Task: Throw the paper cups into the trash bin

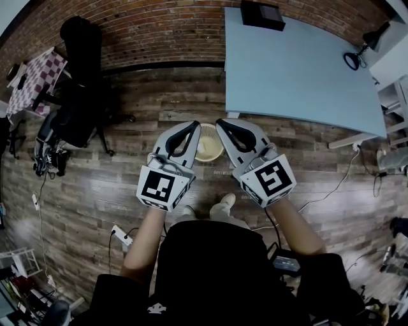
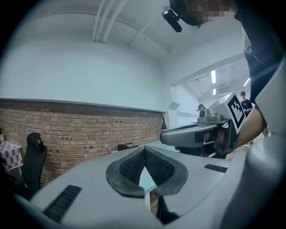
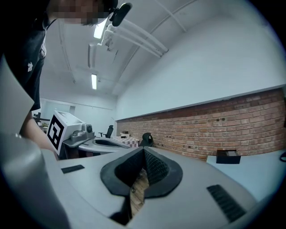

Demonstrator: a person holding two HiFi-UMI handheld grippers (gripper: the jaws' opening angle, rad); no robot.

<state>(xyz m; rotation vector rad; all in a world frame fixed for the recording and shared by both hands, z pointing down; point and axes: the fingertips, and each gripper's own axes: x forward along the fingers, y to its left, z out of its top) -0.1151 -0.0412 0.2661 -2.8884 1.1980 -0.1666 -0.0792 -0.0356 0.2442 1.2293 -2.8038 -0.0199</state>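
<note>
Jaws on both sides are pressed together with nothing between them: on my left gripper (image 1: 189,129) the ribbed pads meet at their tips, and those of my right gripper (image 1: 224,125) do the same. Both tools are held out in front of me, angled inward so that their noses sit near each other, apart, above the trash bin (image 1: 213,157). That bin is a small round, cream-coloured basket standing on the wooden floor (image 1: 127,127) just ahead of my feet (image 1: 223,202), beside the near corner of the pale blue worktop (image 1: 299,70). Something pale (image 1: 205,146) lies in the bottom of the bin; from above it is too small for me to tell whether it is paper cups or a liner. On the far edge of the worktop, against the brick wall, sits a black box (image 1: 262,15), and I cannot see into it. Off to my left a black office chair (image 1: 80,102) stands well apart from the bin.
</note>
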